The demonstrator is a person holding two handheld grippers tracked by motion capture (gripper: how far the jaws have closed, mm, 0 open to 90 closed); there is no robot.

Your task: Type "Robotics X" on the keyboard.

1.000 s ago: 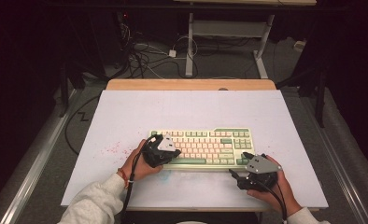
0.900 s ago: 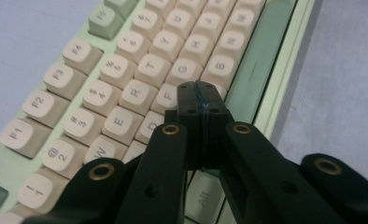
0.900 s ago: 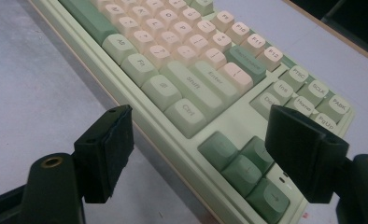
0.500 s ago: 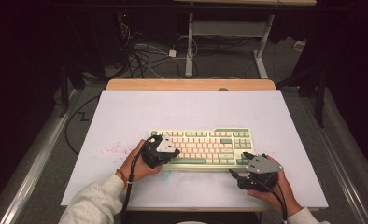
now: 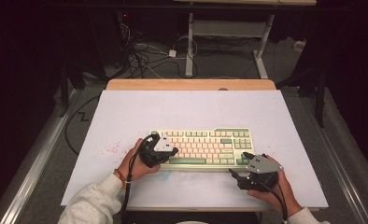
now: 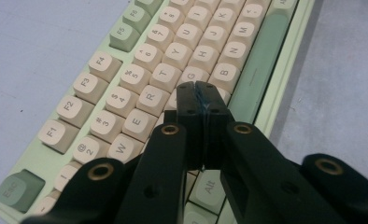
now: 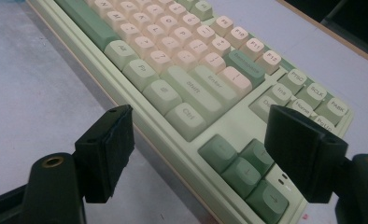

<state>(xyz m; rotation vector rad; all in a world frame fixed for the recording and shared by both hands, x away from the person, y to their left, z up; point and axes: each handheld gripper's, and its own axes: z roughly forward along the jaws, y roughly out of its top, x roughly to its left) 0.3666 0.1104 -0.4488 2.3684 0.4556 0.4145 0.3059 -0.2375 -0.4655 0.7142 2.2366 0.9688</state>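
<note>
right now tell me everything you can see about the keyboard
The keyboard is a pale green plastic case with cream letter keys and darker green space bar, Esc and arrow keys. It lies flat near the front of the white table. The shut left tool tips down over the keys around F and G; contact is unclear. The open right tool hovers by its arrow-key corner.

Two hand-held black tools, grey sleeves

Each tool (image 5: 172,151) (image 5: 233,173) carries a grey three-cornered plate, brass-ringed screw holes and a trailing black cable; the left wrist wears a reddish band (image 5: 121,178).

Pale green keyboard (image 5: 205,148) with cream and darker green keys, black tongs (image 6: 198,100), white table (image 5: 182,109)
</note>
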